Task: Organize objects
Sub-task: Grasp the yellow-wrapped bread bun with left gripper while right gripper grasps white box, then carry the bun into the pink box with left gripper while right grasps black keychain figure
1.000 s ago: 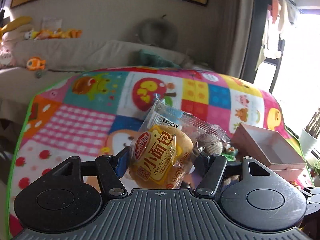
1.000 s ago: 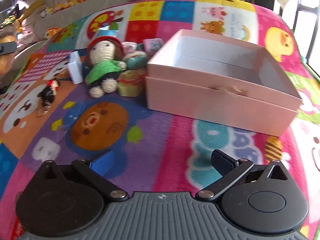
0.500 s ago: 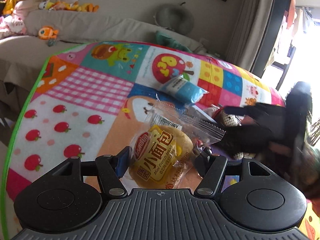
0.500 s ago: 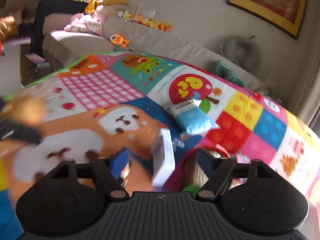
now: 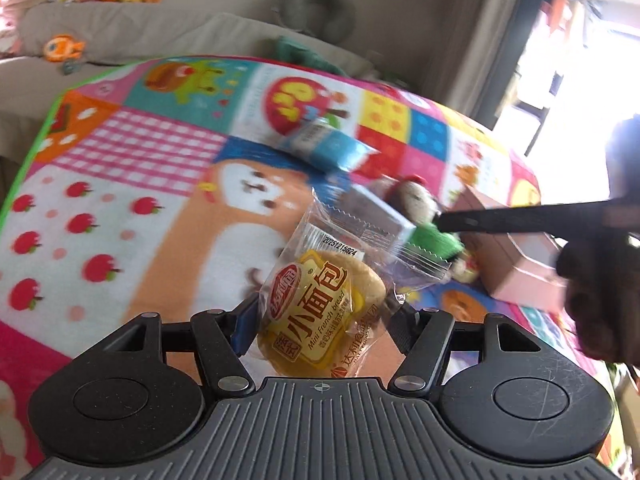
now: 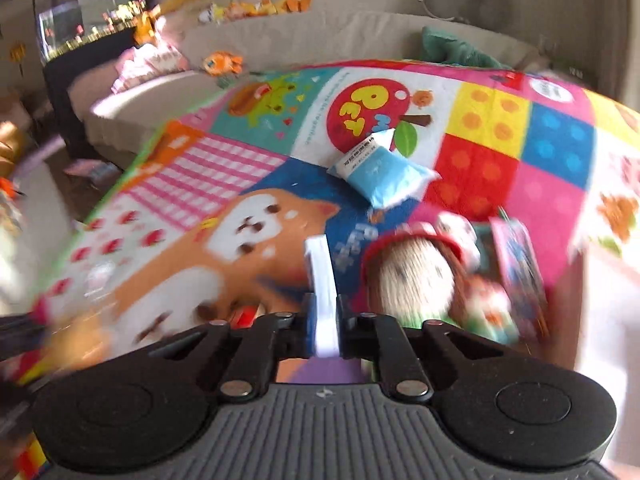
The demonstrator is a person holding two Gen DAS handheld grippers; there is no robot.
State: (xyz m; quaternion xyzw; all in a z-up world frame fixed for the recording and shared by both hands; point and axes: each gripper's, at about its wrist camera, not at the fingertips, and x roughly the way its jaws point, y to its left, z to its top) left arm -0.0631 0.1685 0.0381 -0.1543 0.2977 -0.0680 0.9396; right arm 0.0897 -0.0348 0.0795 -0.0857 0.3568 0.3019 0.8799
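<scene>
L gripper (image 5: 320,316) fingers clamp a wrapped mini bread bun (image 5: 320,312) above the cartoon play mat (image 5: 132,184), while R gripper (image 6: 323,330) fingers pinch a thin white box (image 6: 322,280) edge-on, just beside the crochet doll (image 6: 412,280), w/ blue packet (image 6: 380,176) farther back.

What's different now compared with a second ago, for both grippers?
The right gripper swung away from the pink box, went over to the toys, and closed on the small white box beside the crochet doll; a second ago it was open and empty. The left gripper still holds the bread packet.
</scene>
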